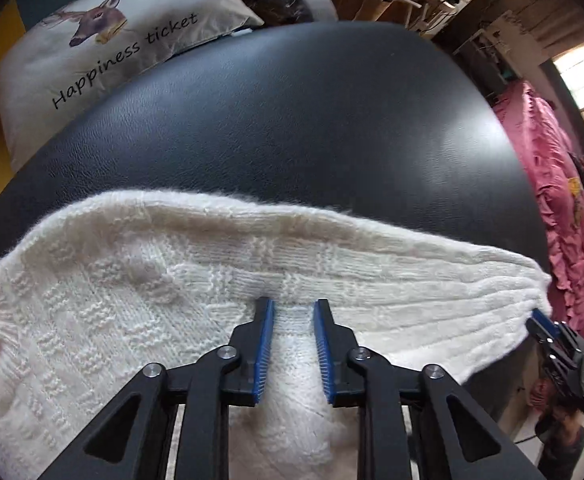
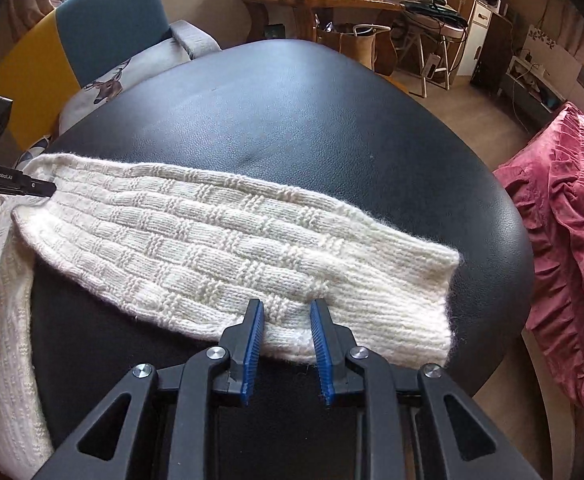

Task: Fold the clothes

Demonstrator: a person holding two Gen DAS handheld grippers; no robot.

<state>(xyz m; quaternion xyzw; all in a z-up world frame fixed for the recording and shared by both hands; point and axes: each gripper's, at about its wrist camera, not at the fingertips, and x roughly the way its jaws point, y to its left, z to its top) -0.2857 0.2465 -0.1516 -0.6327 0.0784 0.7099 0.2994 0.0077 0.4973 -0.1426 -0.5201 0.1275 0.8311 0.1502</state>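
A cream knitted sweater (image 1: 132, 300) lies on a black leather table (image 1: 292, 120). Its sleeve (image 2: 232, 248) stretches flat across the table in the right wrist view, with the body hanging off the left edge. My left gripper (image 1: 293, 304) is open, its jaws over the knit near the sleeve's base. My right gripper (image 2: 286, 304) is open, its blue-padded jaws over the near edge of the sleeve close to the cuff. The right gripper also shows at the right edge of the left wrist view (image 1: 547, 328), and the left one at the left edge of the right wrist view (image 2: 32, 190).
A deer-print cushion (image 1: 104, 52) lies on a blue and yellow chair (image 2: 104, 28) behind the table. A pink ruffled quilt (image 2: 571, 232) lies to the right. A wooden desk (image 2: 323, 0) with jars and clutter stands at the back.
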